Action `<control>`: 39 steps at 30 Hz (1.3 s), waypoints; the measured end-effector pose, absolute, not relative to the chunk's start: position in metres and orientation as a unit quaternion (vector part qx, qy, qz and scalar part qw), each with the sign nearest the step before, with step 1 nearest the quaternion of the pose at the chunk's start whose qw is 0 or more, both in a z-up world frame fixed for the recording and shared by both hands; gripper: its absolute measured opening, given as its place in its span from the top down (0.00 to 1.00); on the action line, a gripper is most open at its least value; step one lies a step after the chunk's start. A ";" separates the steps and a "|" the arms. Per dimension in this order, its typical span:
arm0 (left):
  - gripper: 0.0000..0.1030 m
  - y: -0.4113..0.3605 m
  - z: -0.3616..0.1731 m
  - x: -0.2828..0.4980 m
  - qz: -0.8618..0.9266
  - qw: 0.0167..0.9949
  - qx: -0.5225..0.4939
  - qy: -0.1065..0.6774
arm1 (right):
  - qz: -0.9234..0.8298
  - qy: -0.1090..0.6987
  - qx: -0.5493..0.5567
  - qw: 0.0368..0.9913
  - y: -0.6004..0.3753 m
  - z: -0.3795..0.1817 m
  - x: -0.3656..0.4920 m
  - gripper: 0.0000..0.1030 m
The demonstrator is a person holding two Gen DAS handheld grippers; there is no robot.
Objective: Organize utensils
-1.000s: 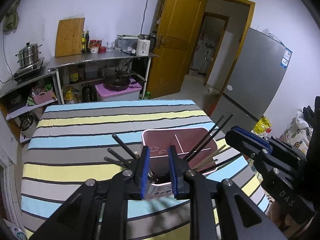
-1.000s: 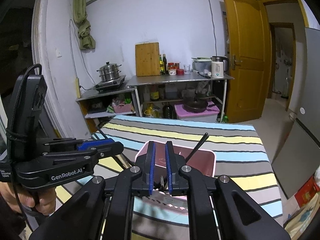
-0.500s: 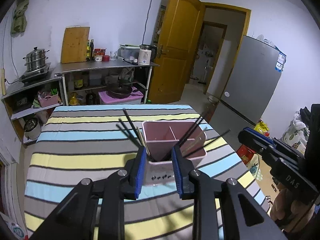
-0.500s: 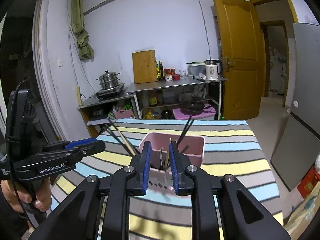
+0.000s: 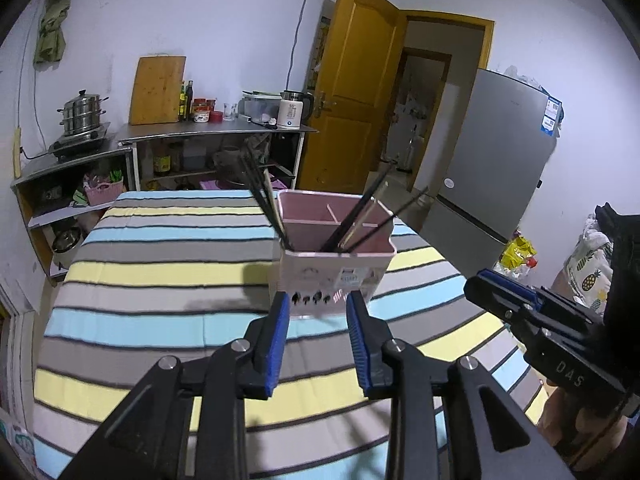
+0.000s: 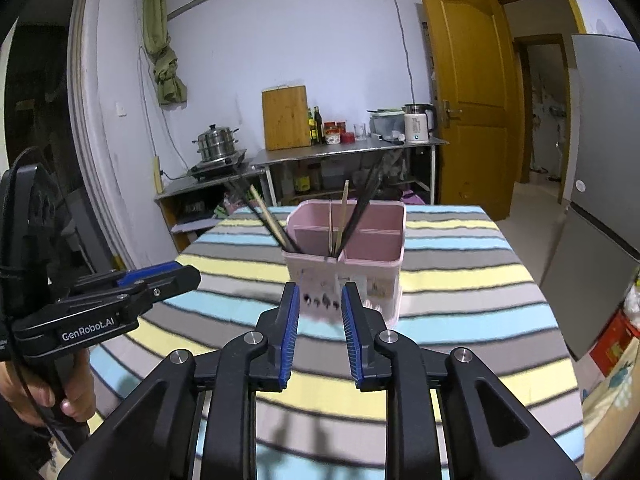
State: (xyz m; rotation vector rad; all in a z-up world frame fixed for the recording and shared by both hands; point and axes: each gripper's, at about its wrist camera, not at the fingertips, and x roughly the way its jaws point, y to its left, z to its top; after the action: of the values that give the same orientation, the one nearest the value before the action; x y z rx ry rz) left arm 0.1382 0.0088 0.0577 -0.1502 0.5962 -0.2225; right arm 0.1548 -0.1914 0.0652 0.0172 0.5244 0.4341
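The pink chopstick holder stands on the striped tablecloth, with chopsticks leaning out over its rim. Both the left gripper and right gripper have just been opening, empty. A bump could tip the holder and spill them.

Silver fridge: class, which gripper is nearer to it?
Right. The right gripper is on the fridge side; the left gripper is beyond it, towards the steamer pot. Both jaws have just been opening, empty.

A pink divided utensil holder stands upright mid-table, black and wooden chopsticks leaning out of its near compartments.
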 end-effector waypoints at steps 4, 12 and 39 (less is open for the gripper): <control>0.70 0.007 0.044 0.123 -0.105 0.946 -0.076 0.298 | 0.213 0.261 0.011 0.942 -0.194 0.052 0.140 0.77; 0.70 0.003 0.021 0.099 -0.098 0.947 -0.068 0.297 | 0.201 0.248 0.005 0.948 -0.197 0.035 0.115 0.77; 0.70 -0.003 0.009 0.075 -0.092 0.954 -0.068 0.279 | 0.185 0.248 0.000 0.951 -0.196 0.019 0.097 0.76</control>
State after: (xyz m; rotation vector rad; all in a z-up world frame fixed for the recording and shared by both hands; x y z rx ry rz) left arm 0.0754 -0.0027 0.0087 -0.1379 0.5659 -0.1860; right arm 0.0974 -0.1955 0.0189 -0.0009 0.5036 0.3765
